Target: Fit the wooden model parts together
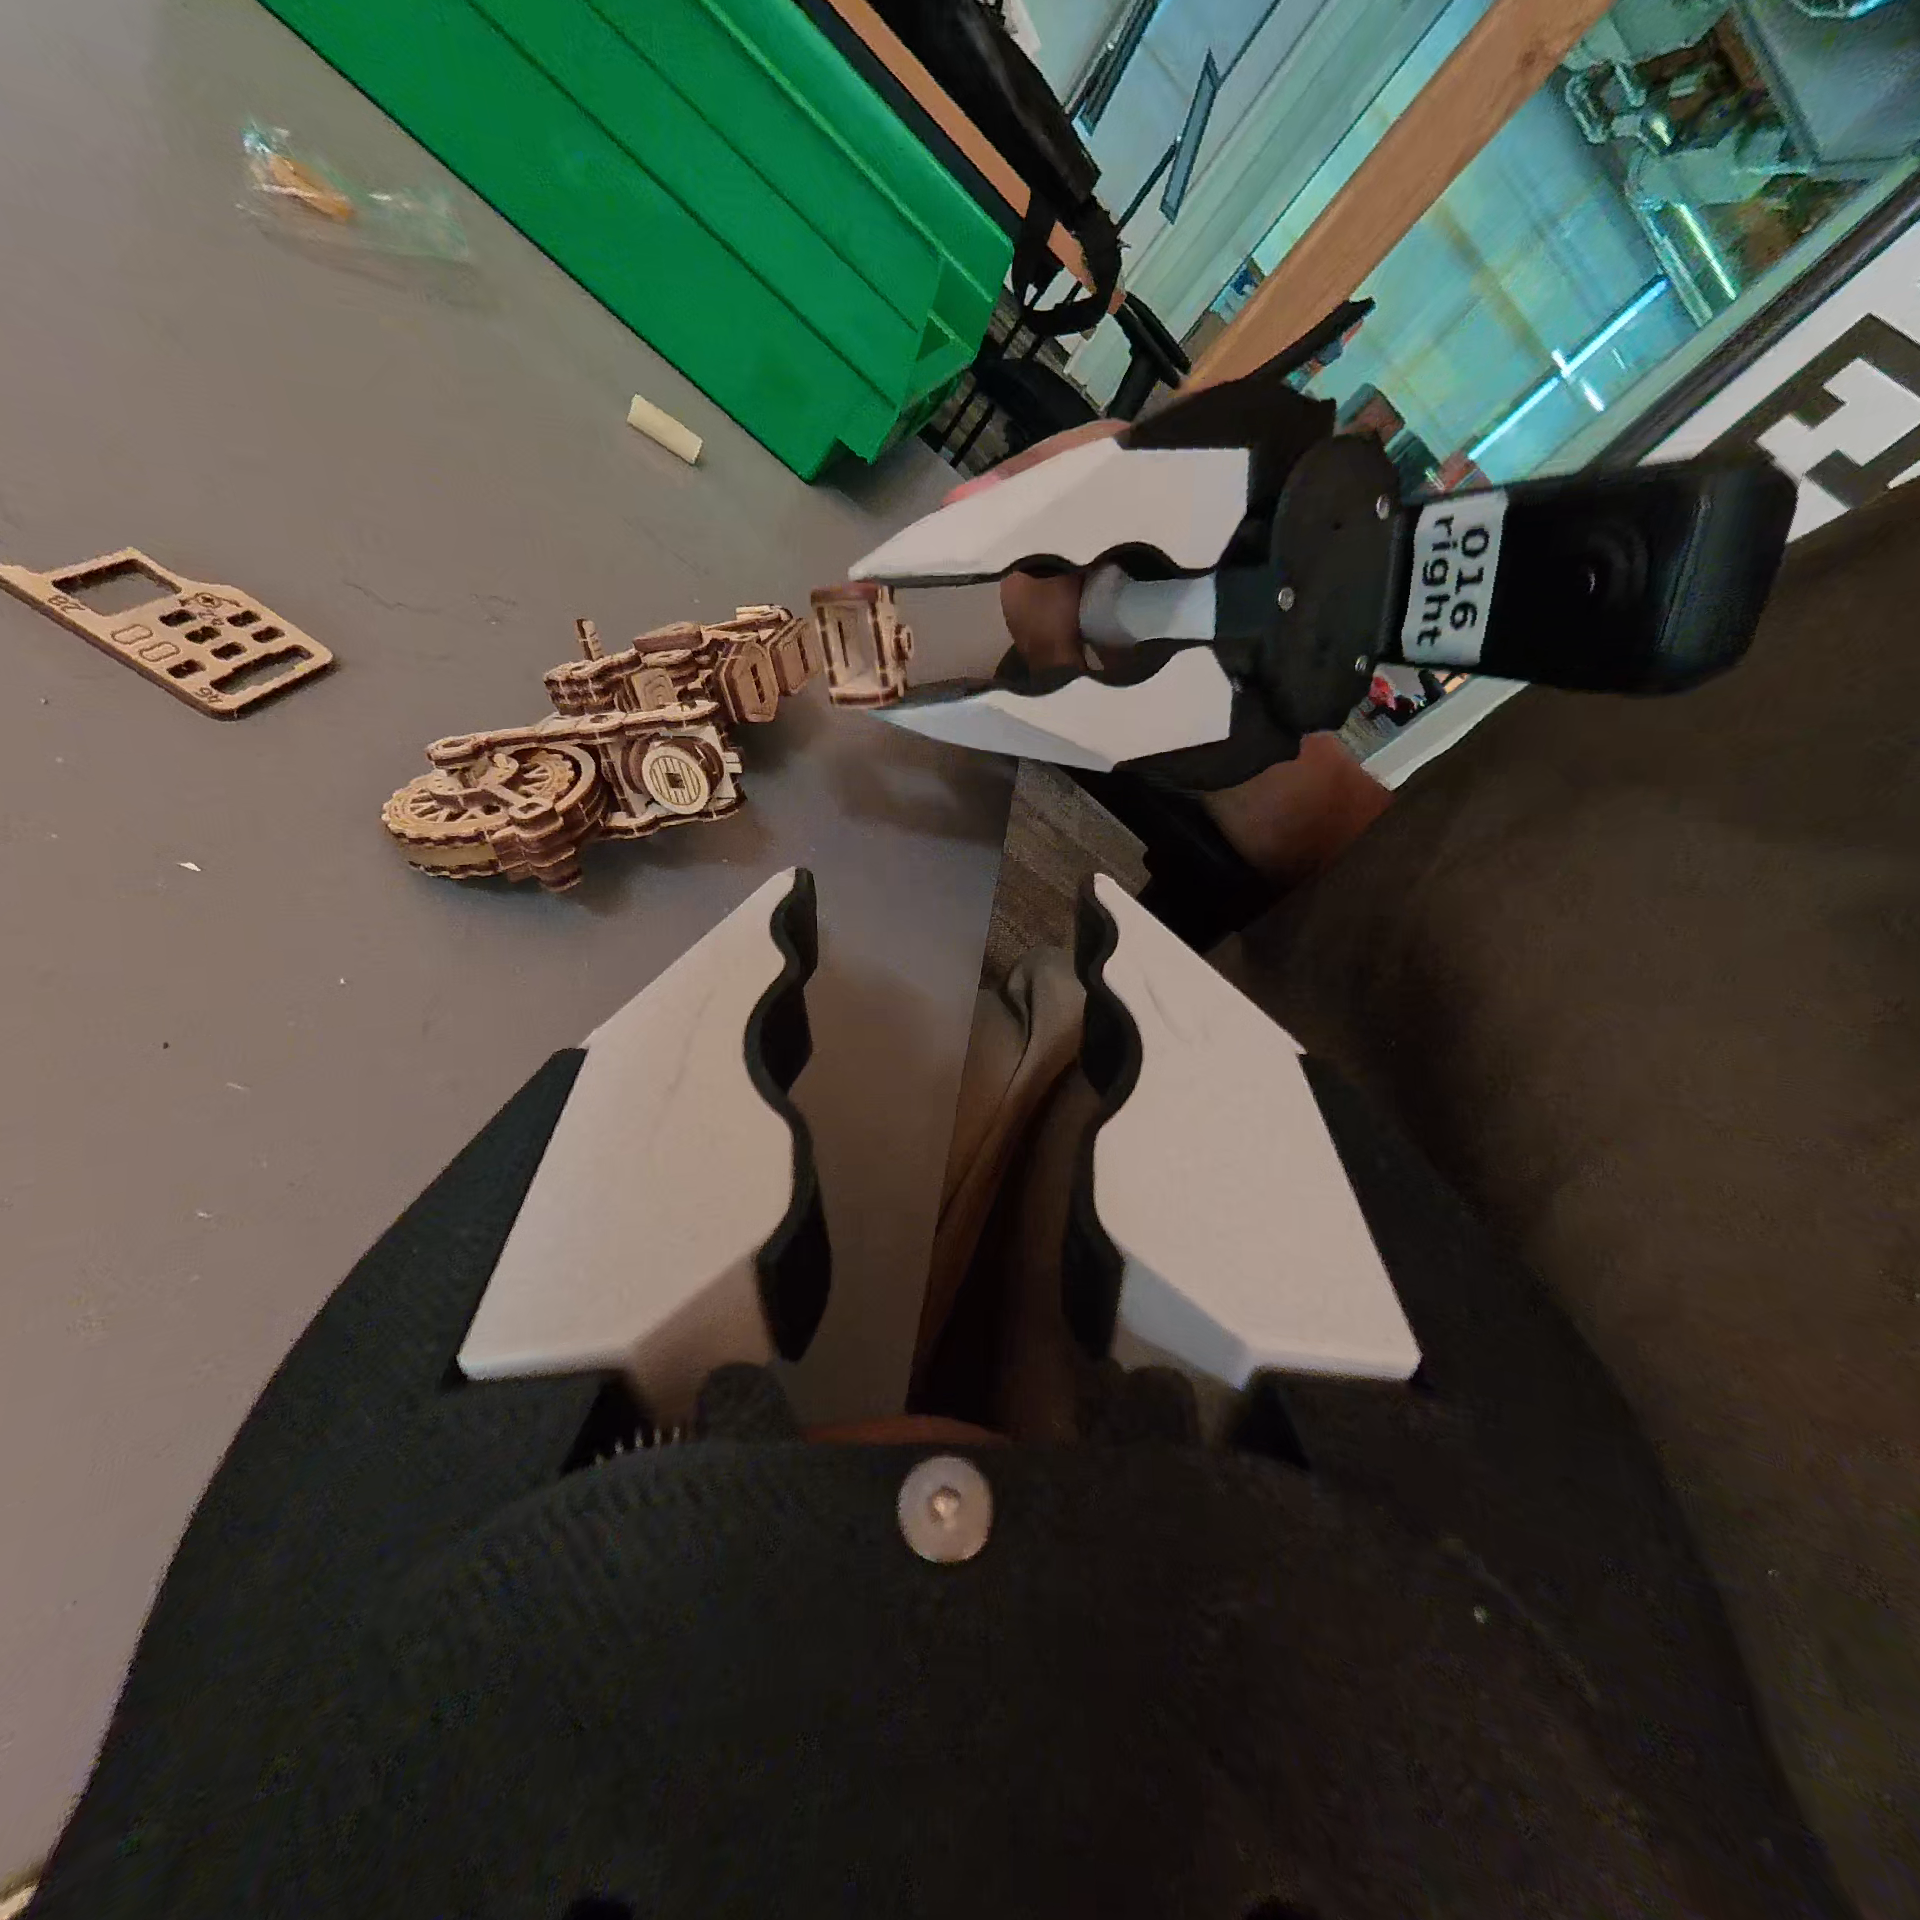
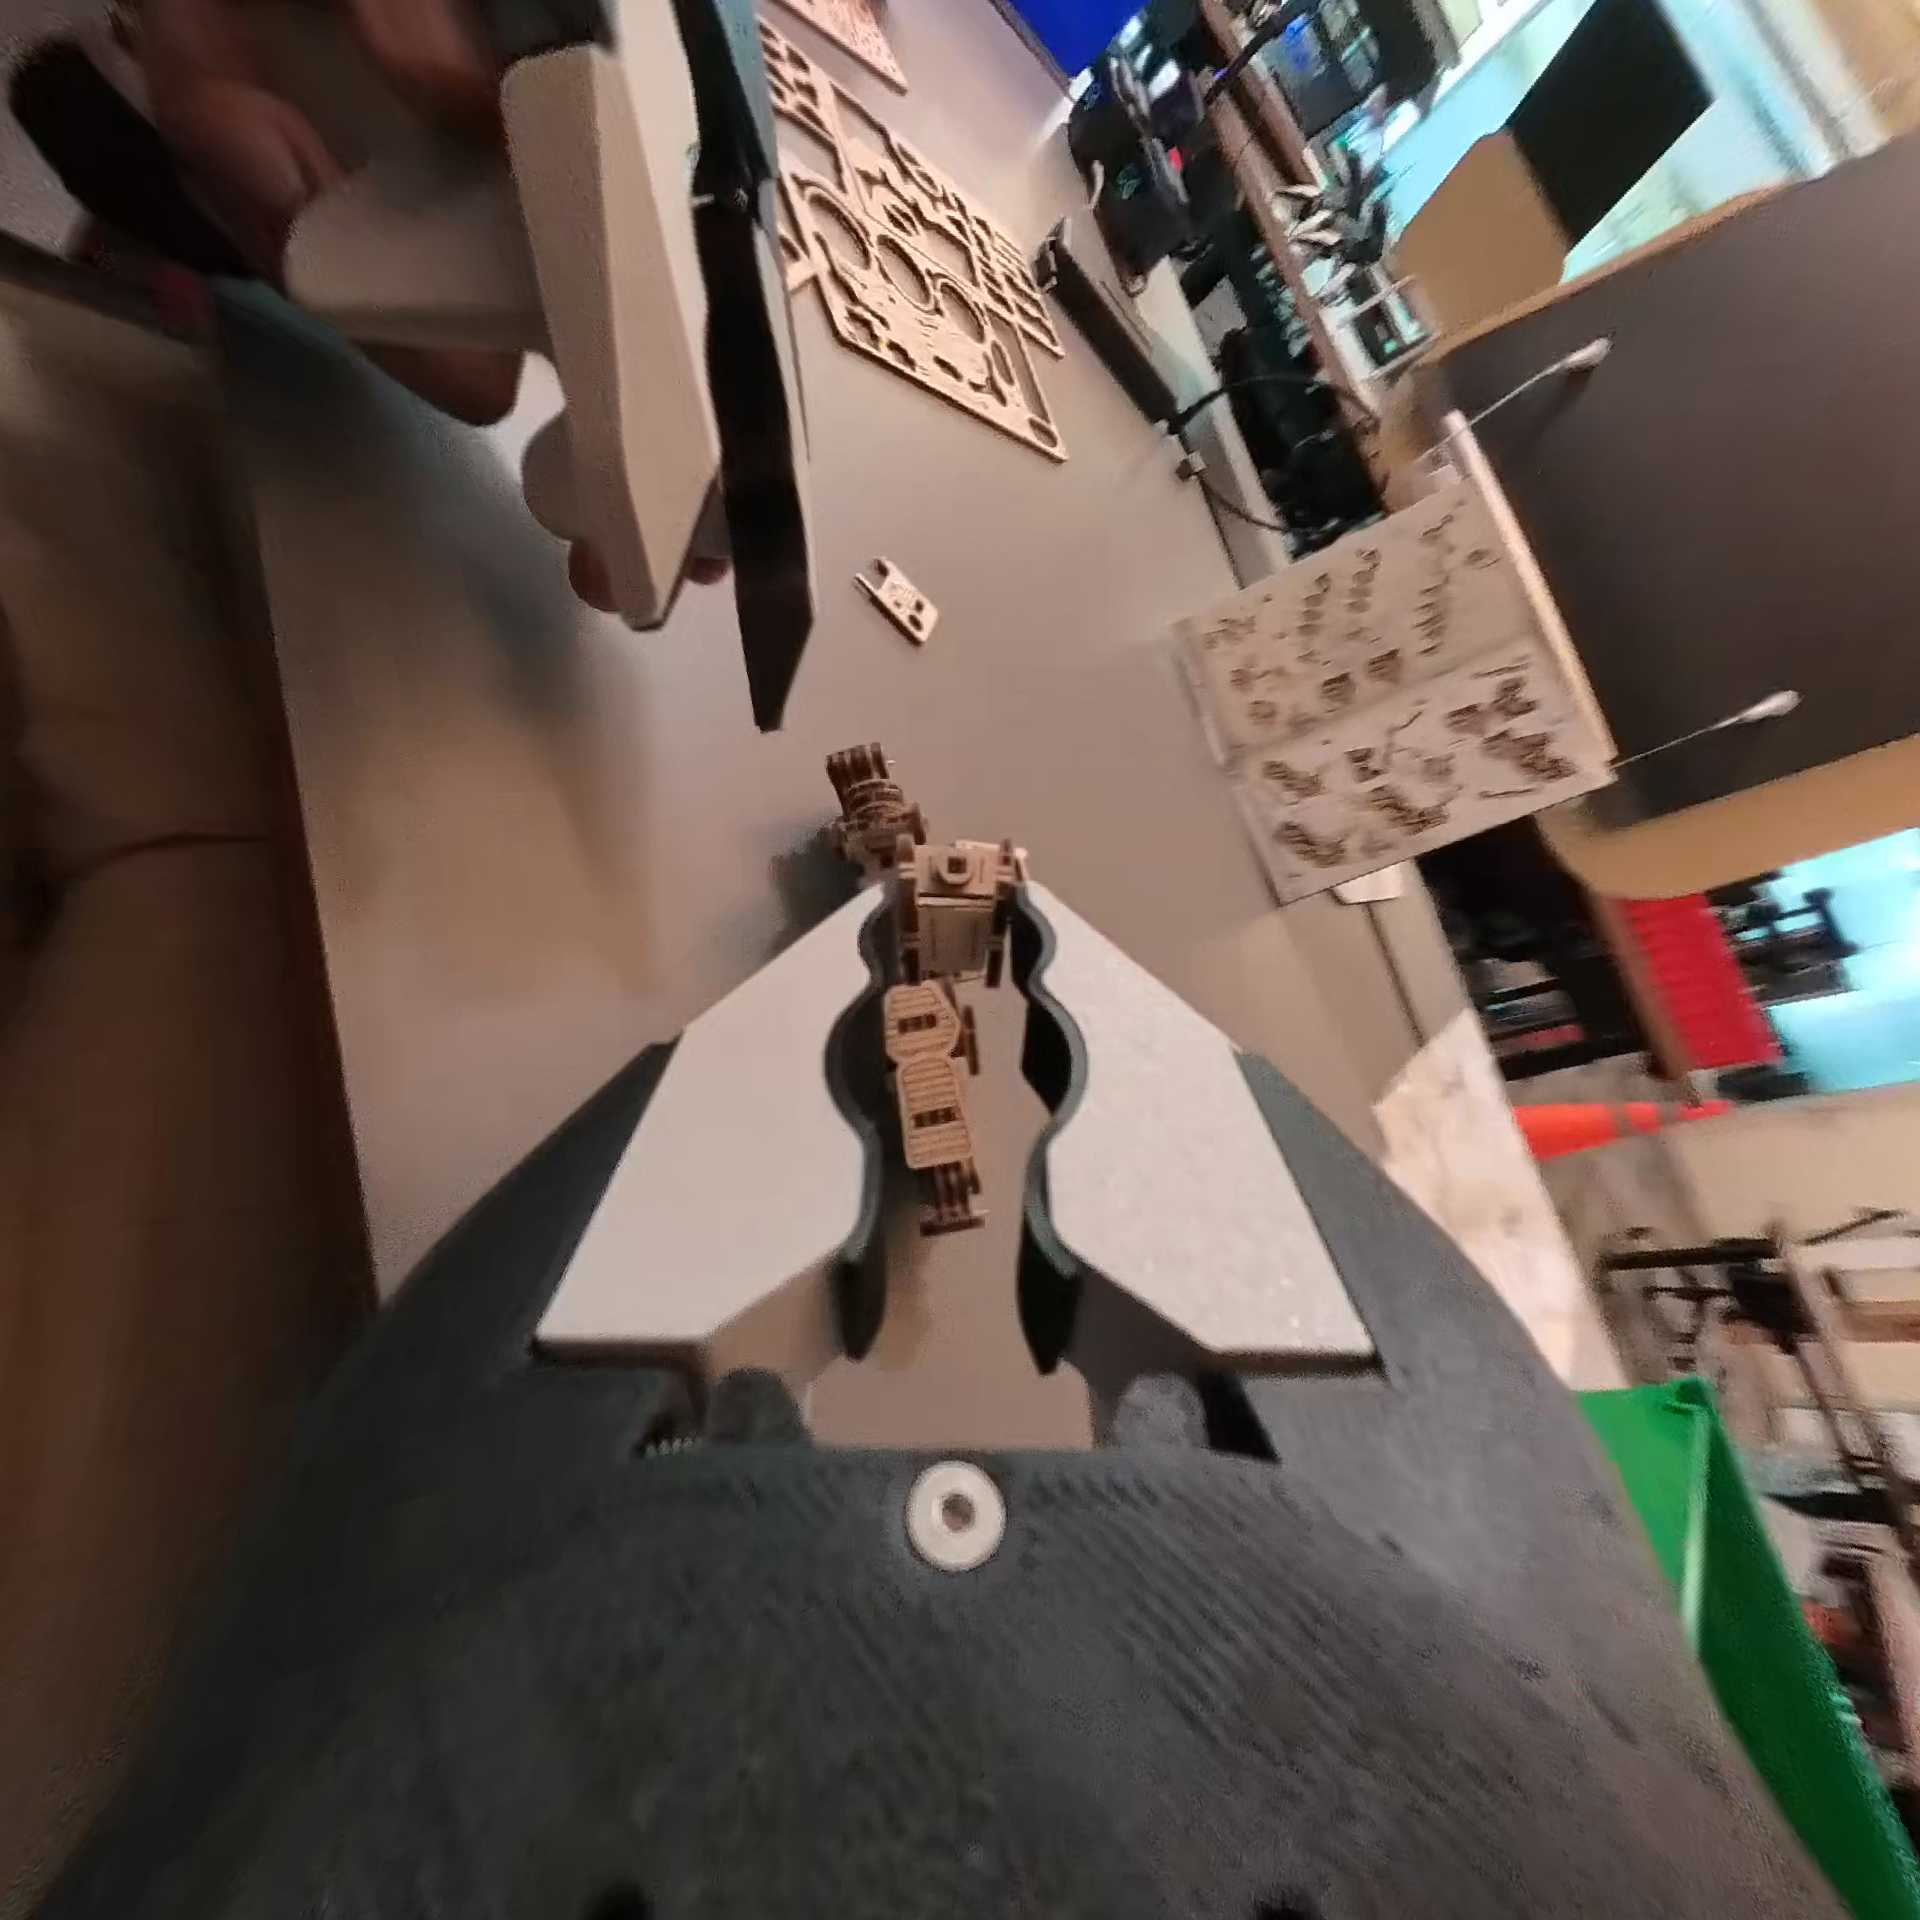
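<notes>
You are holding the right gripper [image 1: 883,644] closed on a small boxy wooden part [image 1: 860,644], its two fingertips pinching the piece from either side, so the part is sticking out ahead of the tips. That leaves its far face free to meet the rest of the model. In the right wrist view the same part [image 2: 951,904] is sitting between the fingertips of the right gripper [image 2: 951,914], with a chain of linked wooden sections [image 2: 930,1091] running back between the fingers toward the camera.

The part is just beside, perhaps touching, the end of the long jointed assembly [image 1: 675,665] lying on the grey table [image 1: 260,1039]; whether the joint is seated I cannot tell. To the near side of it, the wheeled sub-assembly [image 1: 561,790] is resting flat on the table, apart from your grip, probably waiting its turn.

Your left gripper [image 1: 945,935] is hanging wide open and holding nothing, its fingers straddling the table's edge, well short of the model. It seems to be standing by so it can brace the assembly when you press. In the right wrist view it is showing only side-on at the upper left.

Farther left a punched wooden sheet scrap [image 1: 177,629] is lying on the table, and green bins [image 1: 727,208] are lining the far side. In the right wrist view, emptied part sheets [image 2: 935,281] are lying farther along the table, out of the working area.
</notes>
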{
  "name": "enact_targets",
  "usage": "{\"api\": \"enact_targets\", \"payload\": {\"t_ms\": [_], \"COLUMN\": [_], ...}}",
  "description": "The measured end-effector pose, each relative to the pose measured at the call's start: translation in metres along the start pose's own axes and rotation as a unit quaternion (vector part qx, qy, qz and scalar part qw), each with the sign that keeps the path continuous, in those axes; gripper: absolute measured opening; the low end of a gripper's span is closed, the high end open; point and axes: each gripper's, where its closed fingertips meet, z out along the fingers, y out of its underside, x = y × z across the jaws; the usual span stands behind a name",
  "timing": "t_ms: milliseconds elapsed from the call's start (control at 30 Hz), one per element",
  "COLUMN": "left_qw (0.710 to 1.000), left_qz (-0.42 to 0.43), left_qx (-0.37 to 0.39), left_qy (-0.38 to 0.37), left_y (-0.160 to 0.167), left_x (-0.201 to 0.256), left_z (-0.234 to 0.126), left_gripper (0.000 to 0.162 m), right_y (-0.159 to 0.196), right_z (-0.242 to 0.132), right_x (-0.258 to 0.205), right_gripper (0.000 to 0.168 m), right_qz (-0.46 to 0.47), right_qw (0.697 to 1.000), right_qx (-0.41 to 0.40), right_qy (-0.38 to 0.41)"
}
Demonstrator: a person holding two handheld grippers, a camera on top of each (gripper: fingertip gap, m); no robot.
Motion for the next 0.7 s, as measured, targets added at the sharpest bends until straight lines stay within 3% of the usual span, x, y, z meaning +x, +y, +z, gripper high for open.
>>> {"api": "enact_targets", "payload": {"t_ms": [700], "left_qw": [1.000], "left_qz": [-0.001], "left_qx": [-0.003], "left_qy": [0.003], "left_y": [0.002], "left_x": [0.002], "left_z": [0.002], "left_gripper": [0.049], "right_y": [0.014], "right_z": [0.021], "right_x": [-0.017], "right_gripper": [0.019], "right_qz": [-0.070], "right_qw": [0.996], "right_qx": [-0.060], "right_qy": [-0.001]}}
